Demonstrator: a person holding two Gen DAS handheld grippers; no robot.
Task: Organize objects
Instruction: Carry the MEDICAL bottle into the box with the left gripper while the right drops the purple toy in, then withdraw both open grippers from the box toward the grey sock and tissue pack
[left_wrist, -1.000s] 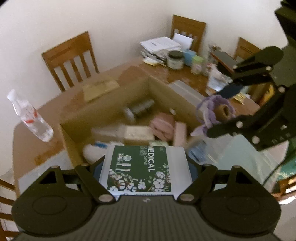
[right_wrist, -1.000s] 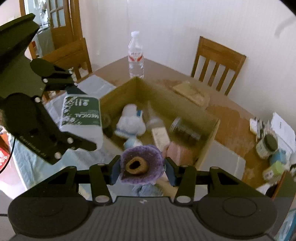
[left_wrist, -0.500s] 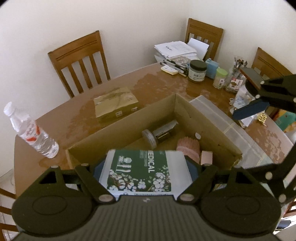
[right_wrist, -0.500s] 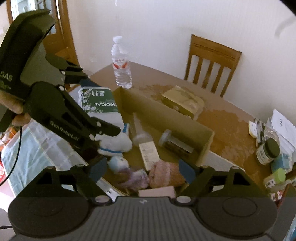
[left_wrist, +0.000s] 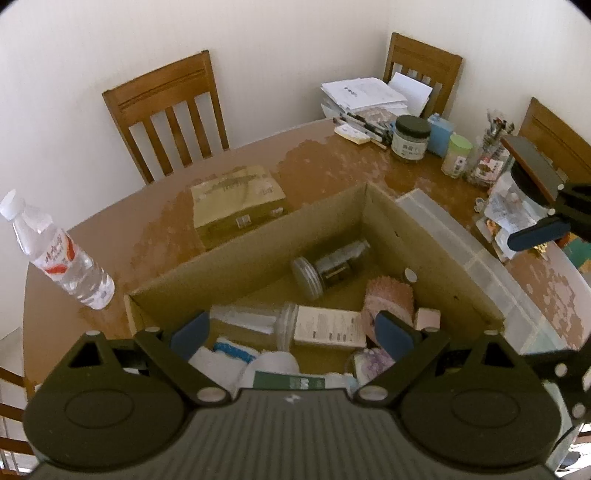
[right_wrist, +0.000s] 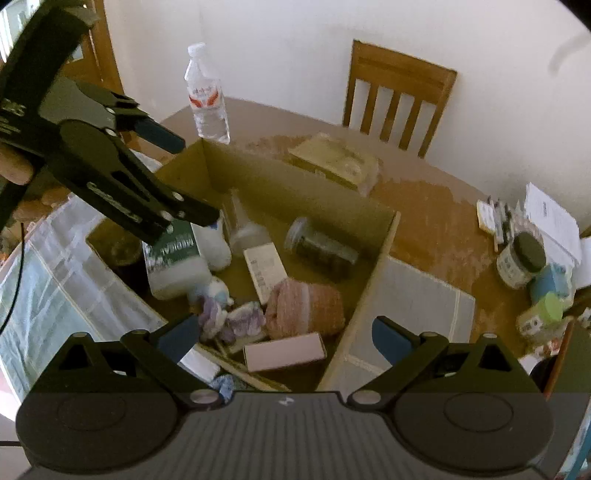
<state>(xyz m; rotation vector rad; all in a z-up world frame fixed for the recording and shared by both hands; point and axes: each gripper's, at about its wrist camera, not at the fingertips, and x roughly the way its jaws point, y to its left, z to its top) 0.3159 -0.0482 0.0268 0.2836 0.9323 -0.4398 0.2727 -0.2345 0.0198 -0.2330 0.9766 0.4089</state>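
Note:
An open cardboard box (left_wrist: 258, 243) (right_wrist: 295, 184) stands on the table and holds several items. The green and white medical swab pack (right_wrist: 173, 258) (left_wrist: 290, 380) lies in it, beside a glass jar (left_wrist: 332, 264) (right_wrist: 321, 251), a pink knitted item (right_wrist: 306, 306) (left_wrist: 389, 299) and a purple plush toy (right_wrist: 236, 319). My left gripper (left_wrist: 295, 332) is open and empty above the box's near end; it also shows in the right wrist view (right_wrist: 184, 177). My right gripper (right_wrist: 284, 338) is open and empty above the box.
A water bottle (left_wrist: 59, 254) (right_wrist: 207, 99) stands left of the box. A small tan carton (left_wrist: 236, 203) lies behind it. Jars, papers and pens (left_wrist: 410, 136) crowd the far right. A clear plastic lid (left_wrist: 461, 236) lies right of the box. Wooden chairs (left_wrist: 166, 110) surround the table.
My left gripper opened and let the swab pack drop into the box. My right gripper, earlier shut on the purple toy, released it into the box and stays open.

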